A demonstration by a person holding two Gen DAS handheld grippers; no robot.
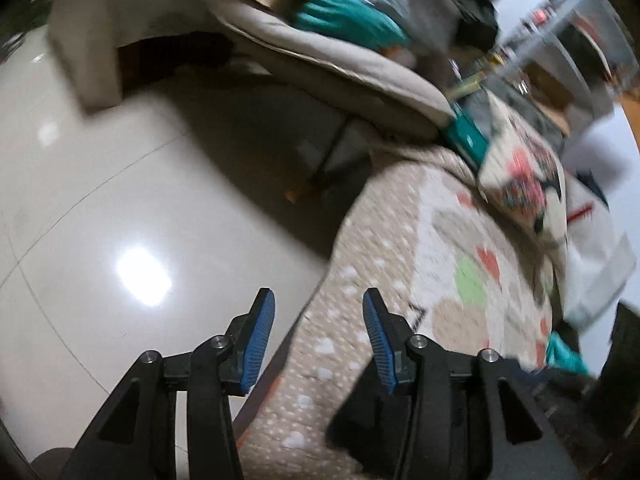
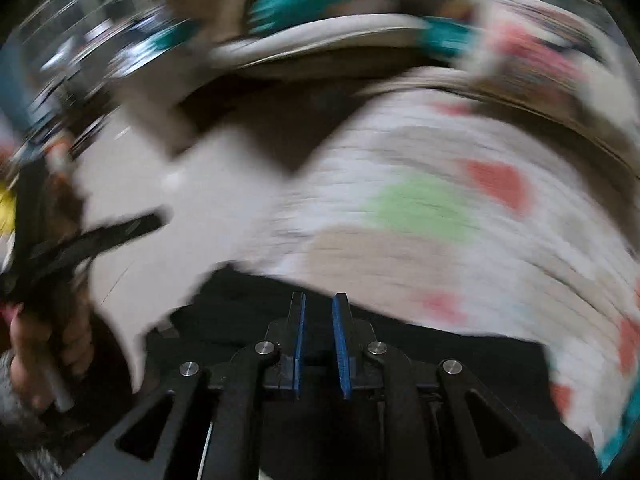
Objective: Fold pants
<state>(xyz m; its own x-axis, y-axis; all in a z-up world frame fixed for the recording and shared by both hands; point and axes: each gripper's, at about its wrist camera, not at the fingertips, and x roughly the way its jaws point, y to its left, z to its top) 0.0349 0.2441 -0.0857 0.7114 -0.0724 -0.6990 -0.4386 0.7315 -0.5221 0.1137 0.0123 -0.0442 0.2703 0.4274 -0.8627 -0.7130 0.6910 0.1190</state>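
Through my left view, my left tongs [image 1: 319, 312] stand apart and empty over the patterned bedspread's [image 1: 432, 240] edge beside open tiled floor [image 1: 100, 184]; through my blurred right view, my right tongs [image 2: 319, 312] stand nearly together, gripping nothing, above the black pants [image 2: 248, 312].

A patterned quilt [image 1: 440, 248] covers the bed beside a glossy tiled floor [image 1: 100, 200], with a beige cushion [image 1: 320, 60] behind.

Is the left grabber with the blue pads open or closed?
Open. The left gripper shows a wide gap between its blue pads, with nothing between them.
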